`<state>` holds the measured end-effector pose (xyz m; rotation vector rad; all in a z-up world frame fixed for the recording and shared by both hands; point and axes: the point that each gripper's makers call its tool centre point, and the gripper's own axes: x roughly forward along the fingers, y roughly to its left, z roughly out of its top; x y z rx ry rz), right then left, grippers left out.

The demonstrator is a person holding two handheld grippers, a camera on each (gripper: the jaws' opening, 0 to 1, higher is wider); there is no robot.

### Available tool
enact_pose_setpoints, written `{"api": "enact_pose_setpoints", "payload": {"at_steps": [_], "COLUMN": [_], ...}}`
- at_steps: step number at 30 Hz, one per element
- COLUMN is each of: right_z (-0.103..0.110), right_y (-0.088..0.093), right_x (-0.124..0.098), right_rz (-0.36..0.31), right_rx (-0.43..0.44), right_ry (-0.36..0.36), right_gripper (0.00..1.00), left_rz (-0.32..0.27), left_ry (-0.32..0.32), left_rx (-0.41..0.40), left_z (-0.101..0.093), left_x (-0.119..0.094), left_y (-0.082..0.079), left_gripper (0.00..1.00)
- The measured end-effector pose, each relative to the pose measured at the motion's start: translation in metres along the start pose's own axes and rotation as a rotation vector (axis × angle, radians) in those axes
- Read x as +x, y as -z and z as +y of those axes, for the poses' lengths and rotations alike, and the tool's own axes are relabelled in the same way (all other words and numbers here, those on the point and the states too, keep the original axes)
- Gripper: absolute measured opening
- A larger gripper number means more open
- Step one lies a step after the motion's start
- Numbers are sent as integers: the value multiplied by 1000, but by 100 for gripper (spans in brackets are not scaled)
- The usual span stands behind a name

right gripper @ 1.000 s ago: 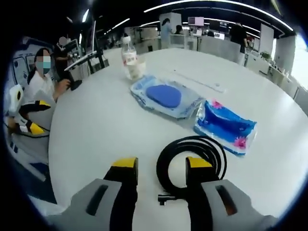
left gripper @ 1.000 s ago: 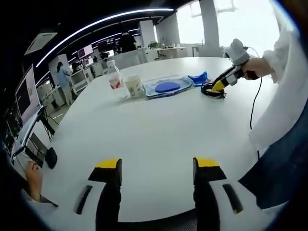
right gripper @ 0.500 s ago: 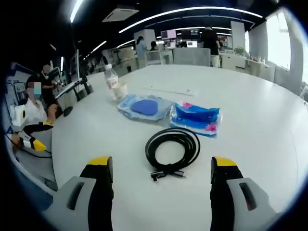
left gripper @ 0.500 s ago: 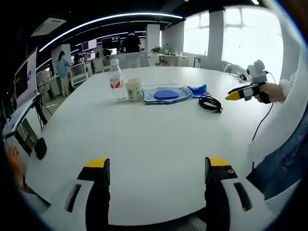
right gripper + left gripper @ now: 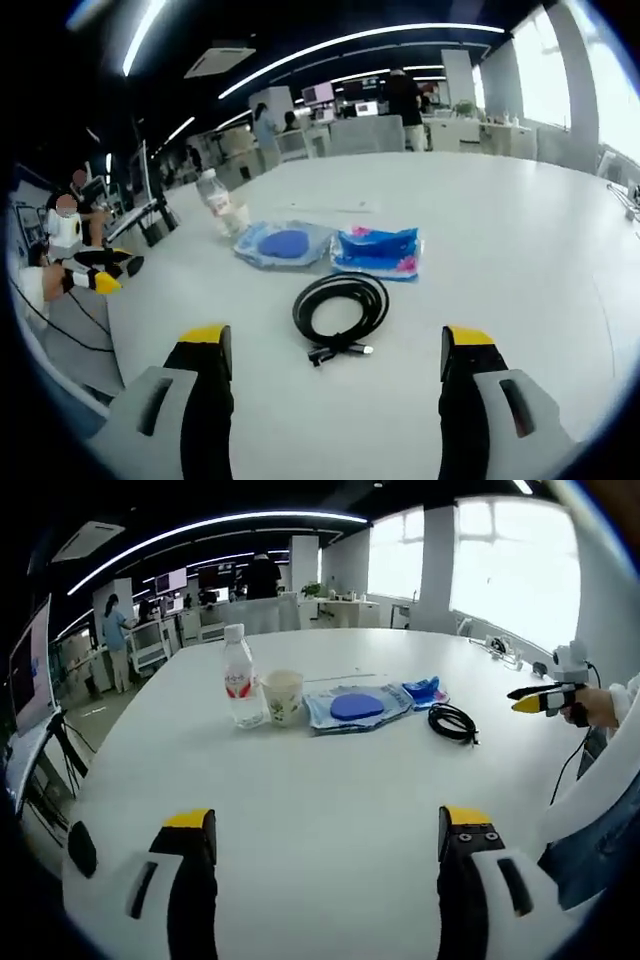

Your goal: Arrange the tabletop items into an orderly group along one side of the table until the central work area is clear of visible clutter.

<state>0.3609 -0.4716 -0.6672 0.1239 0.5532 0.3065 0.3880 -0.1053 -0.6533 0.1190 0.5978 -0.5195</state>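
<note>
Seemingly, the arranging is judged nearly done: bottle, cup, blue pack, tissue packet and coiled cable are lined along the worktop, both grippers being held spread, empty, so little beyond a check is called for.

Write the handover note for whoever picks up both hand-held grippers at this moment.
Left hand-held gripper: open, empty, above bare table.
Right hand-held gripper: open, empty, facing the cable.
Items in one row: water bottle, paper cup, blue wipes pack, blue tissue pack, coiled black cable.
Done: things look grouped in a line.
Left: possibly nudge the cable closer to the tissue pack.
</note>
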Motion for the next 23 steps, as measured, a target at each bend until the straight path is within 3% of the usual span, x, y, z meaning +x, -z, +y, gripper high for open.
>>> {"api": "enact_pose_setpoints", "payload": {"at_steps": [7, 15, 23], "right_z": [4, -2, -2], "right_y": [1, 4, 15], "right_x": [-1, -6, -12], "right_rz": [7, 3, 20], "right_rx": [24, 61, 110], "right_ry": [-9, 18, 26], "right_gripper": [84, 82, 81], "left_rz": [7, 88, 106], "left_ry": [15, 40, 52], "left_rx": [-22, 57, 67], "left_z": [22, 24, 22], "left_x": [17, 30, 37], "left_y": [-19, -12, -7], "left_gripper": [100, 100, 100]}}
